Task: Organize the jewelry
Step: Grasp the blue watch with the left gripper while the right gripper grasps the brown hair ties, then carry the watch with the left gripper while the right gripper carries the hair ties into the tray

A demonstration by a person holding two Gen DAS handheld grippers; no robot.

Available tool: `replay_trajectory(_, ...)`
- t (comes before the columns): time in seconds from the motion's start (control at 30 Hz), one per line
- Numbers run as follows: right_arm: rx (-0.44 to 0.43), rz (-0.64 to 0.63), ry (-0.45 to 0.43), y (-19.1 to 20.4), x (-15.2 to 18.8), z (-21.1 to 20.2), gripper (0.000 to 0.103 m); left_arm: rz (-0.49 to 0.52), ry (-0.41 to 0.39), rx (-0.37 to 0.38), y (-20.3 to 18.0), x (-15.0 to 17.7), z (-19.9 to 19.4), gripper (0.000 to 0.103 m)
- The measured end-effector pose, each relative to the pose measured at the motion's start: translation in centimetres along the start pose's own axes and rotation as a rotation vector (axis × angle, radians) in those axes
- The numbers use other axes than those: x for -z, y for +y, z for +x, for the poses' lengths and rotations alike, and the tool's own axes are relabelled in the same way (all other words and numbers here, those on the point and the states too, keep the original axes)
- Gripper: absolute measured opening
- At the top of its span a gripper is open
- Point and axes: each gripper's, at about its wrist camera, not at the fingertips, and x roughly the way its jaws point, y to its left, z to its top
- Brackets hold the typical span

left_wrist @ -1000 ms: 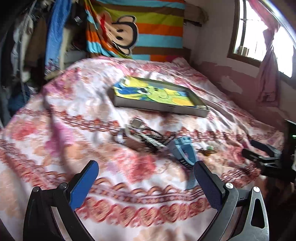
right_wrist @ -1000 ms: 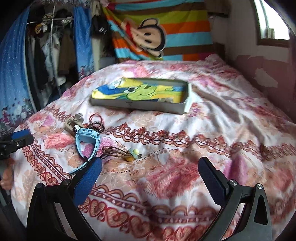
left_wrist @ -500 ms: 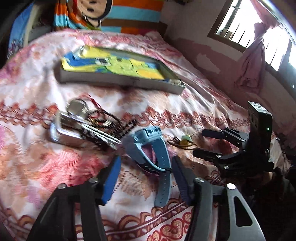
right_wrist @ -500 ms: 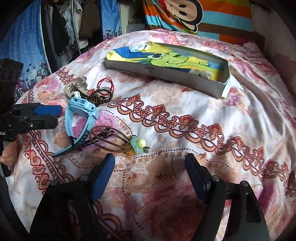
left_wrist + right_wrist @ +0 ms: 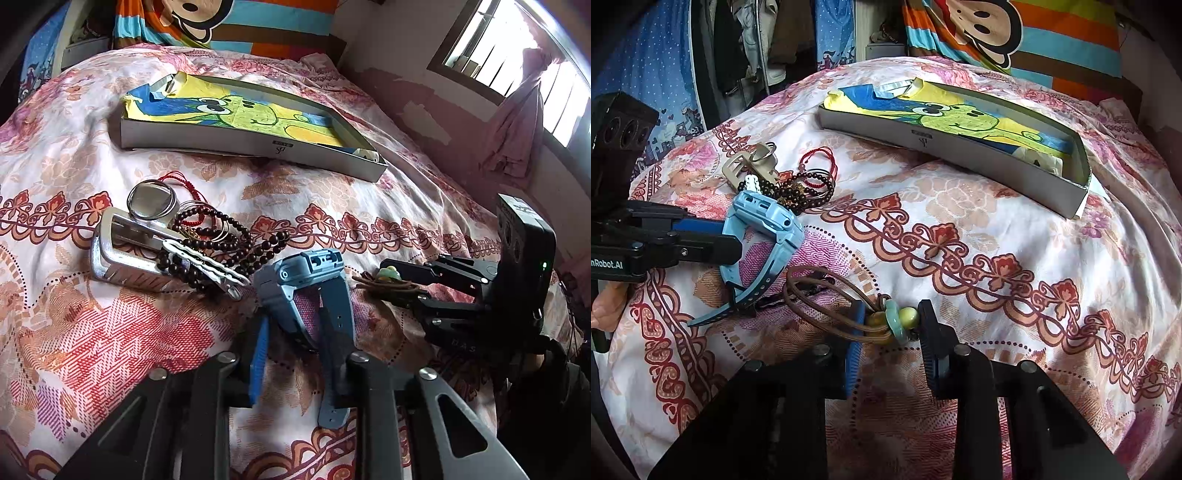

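Caught closing in over the pink flowered bedspread point(image 5: 110, 332): left tongs point(image 5: 295, 317) straddling one strap of the pale-blue plastic wristwatch point(image 5: 299, 266), right tongs point(image 5: 891, 314) flanking the brown cord bracelet with its green bead charm point(image 5: 907, 317), neither pair of pads pressing yet. Likely trouble: strap slipping sideways out of a thin pinch, soft quilt nipped along with the cord, or dark wooden bead strings point(image 5: 236, 247) beside the watch snagging and trailing. Well apart up the bed: shallow grey cardboard box with cartoon lining point(image 5: 221, 138).
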Motion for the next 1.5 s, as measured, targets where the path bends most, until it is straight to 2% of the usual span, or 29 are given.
replay_trajectory(0.27,0.012,0.04,-0.023,-0.3,0.3,-0.6,0.026,-0.01,-0.019,-0.022,0.1,0.8,-0.6,0.006)
replay_trajectory(0.4,0.009,0.079,-0.075,-0.6,0.4,-2.0,0.026,-0.023,-0.05,-0.015,-0.2,1.1,-1.7,0.004)
replay_trajectory(0.57,-0.001,0.114,-0.154,-1.2,-0.3,-3.6,0.026,0.016,-0.145,-0.022,-1.8,0.4,-4.6,0.004)
replay_trajectory(0.77,0.012,0.18,-0.287,-3.5,-2.8,-5.6,0.026,0.012,-0.219,-0.058,-2.9,-3.3,-5.9,0.004)
replay_trajectory(0.97,0.024,0.237,-0.357,-7.1,-7.9,-4.7,0.026,-0.027,-0.265,-0.094,-2.4,-10.5,-4.5,0.004)
replay_trajectory(1.03,0.034,0.261,-0.359,-8.2,-9.3,-3.6,0.026,-0.054,-0.282,-0.112,-1.7,-13.6,-3.3,0.004)
replay_trajectory(1.2,0.113,0.337,-0.291,-11.2,-11.7,0.3,0.026,-0.09,-0.299,-0.149,-0.3,-18.2,0.7,0.004)
replay_trajectory(1.37,0.141,0.39,-0.218,-13.3,-11.1,3.6,0.026,-0.128,-0.267,-0.207,1.5,-19.9,5.3,0.004)
replay_trajectory(1.5,0.123,0.413,-0.181,-14.1,-10.8,5.3,0.026,-0.202,-0.186,-0.273,2.9,-19.9,8.5,0.005)
